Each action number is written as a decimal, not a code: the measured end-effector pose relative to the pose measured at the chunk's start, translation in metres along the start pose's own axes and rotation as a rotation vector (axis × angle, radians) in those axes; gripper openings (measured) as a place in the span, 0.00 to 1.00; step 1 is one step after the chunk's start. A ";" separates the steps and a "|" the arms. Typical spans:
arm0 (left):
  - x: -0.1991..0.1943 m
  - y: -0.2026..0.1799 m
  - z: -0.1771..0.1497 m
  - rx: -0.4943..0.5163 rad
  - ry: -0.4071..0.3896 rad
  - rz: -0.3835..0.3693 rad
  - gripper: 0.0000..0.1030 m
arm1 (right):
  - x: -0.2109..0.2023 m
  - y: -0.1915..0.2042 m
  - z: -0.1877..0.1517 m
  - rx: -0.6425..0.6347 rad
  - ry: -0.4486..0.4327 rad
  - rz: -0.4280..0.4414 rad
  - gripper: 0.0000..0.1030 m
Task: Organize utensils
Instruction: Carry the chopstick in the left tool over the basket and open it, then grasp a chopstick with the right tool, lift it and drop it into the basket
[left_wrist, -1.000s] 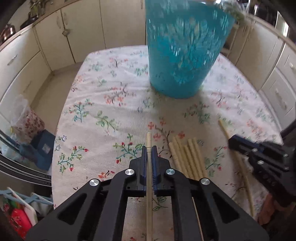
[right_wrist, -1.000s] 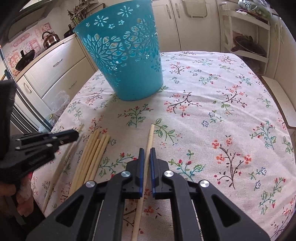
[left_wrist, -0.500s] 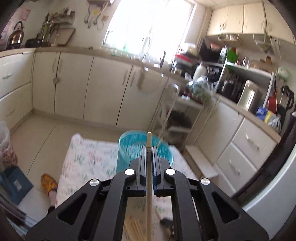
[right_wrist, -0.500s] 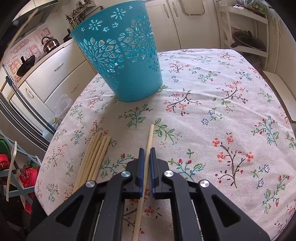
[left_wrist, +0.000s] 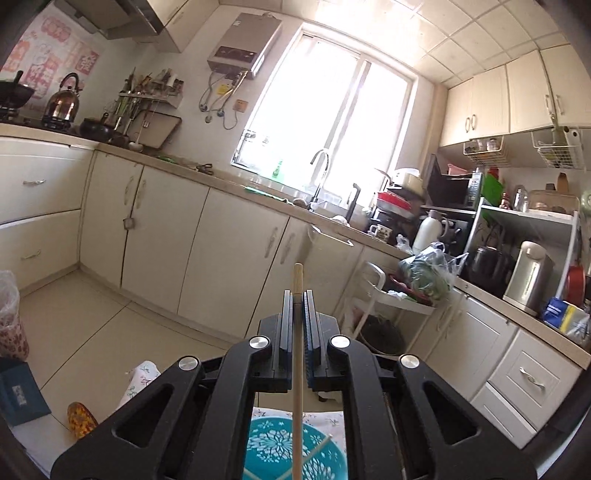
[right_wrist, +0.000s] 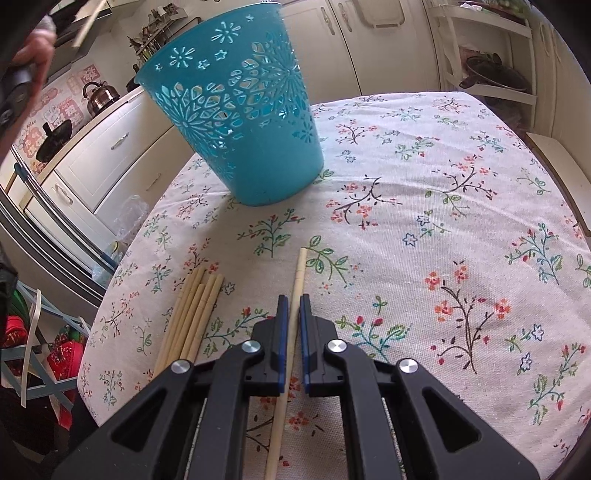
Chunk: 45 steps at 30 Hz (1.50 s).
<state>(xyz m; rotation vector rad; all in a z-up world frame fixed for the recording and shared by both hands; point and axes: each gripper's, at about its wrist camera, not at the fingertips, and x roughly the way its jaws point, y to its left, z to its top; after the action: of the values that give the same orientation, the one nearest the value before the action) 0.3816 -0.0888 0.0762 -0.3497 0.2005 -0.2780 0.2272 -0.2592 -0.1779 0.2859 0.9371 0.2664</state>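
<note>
Overhead, so to speak, the left-wrist view takes in a kitchen of cream cabinets under a bright window, while the right-wrist view looks down on a table covered by a floral cloth. On that cloth stands a teal basket with cut-out flower patterns, upright, towards the far left of the table; in the left-wrist view the same basket shows from above at the bottom edge, with thin sticks crossing inside it.

The left gripper is raised and points out across the room — its jaws are clenched on one wooden chopstick, whose tip sticks out past the fingertips and whose shaft runs back over the basket's mouth.

The right gripper angles down at the cloth, jaws clamped on a second chopstick that lies along the cloth, its far end pointing towards the basket.

Just left of it lies a loose bundle of chopsticks, side by side on the cloth, well apart from the basket.
</note>
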 end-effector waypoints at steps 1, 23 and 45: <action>0.006 0.001 -0.004 -0.001 0.001 0.010 0.05 | 0.000 -0.001 0.000 0.005 0.000 0.006 0.06; 0.031 0.018 -0.100 0.157 0.226 0.112 0.09 | 0.000 -0.004 0.001 0.009 0.000 0.014 0.06; -0.066 0.153 -0.211 -0.076 0.475 0.295 0.73 | -0.004 0.018 -0.005 -0.145 0.022 -0.114 0.06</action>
<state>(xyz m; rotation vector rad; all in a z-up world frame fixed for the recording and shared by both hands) 0.3043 0.0046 -0.1637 -0.3204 0.7256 -0.0568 0.2193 -0.2435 -0.1717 0.0959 0.9469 0.2321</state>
